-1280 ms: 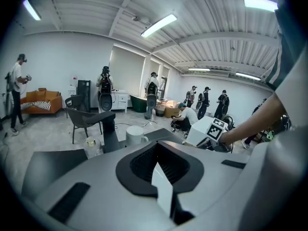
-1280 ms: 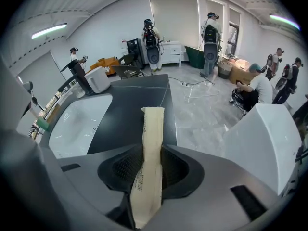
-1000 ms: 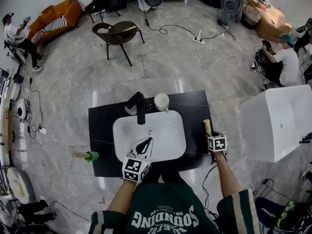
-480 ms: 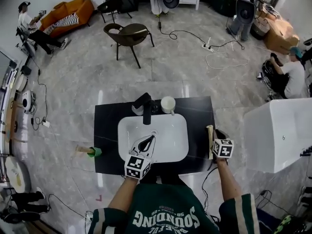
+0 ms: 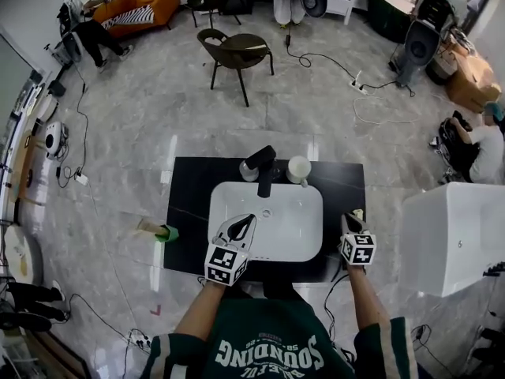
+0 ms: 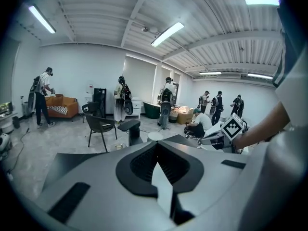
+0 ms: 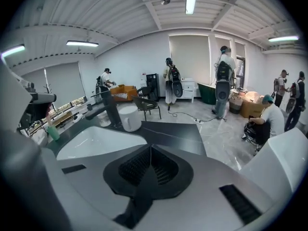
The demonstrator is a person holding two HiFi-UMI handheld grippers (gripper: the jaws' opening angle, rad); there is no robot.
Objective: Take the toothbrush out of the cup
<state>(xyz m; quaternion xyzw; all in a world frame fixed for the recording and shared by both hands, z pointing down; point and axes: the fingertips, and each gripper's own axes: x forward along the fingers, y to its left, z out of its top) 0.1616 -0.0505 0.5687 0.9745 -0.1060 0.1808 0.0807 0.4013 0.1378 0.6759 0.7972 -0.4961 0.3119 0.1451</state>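
A white cup (image 5: pixel 298 170) (image 7: pixel 129 117) stands on the black countertop (image 5: pixel 189 188), just right of the black faucet (image 5: pixel 264 168). I see nothing sticking out of it. A pale beige stick (image 5: pixel 357 213), which looks like the toothbrush, shows at the counter's right edge just past my right gripper (image 5: pixel 353 219) (image 7: pixel 150 148). That gripper's jaws have just been closing and are shut, with nothing visible between them. I cannot tell whether they touch the stick. My left gripper (image 5: pixel 239 229) (image 6: pixel 156 146) hovers shut and empty over the front left of the white sink (image 5: pixel 225 200).
A green and beige object (image 5: pixel 160 230) lies at the counter's left edge. A large white box (image 5: pixel 458 227) stands to the right of the counter. A chair (image 5: pixel 237 50), cables and several people are farther off on the marble floor.
My right gripper has drawn back along the counter's right edge and risen. Less of the beige stick shows beyond it than before. The left gripper has shifted a little over the sink.
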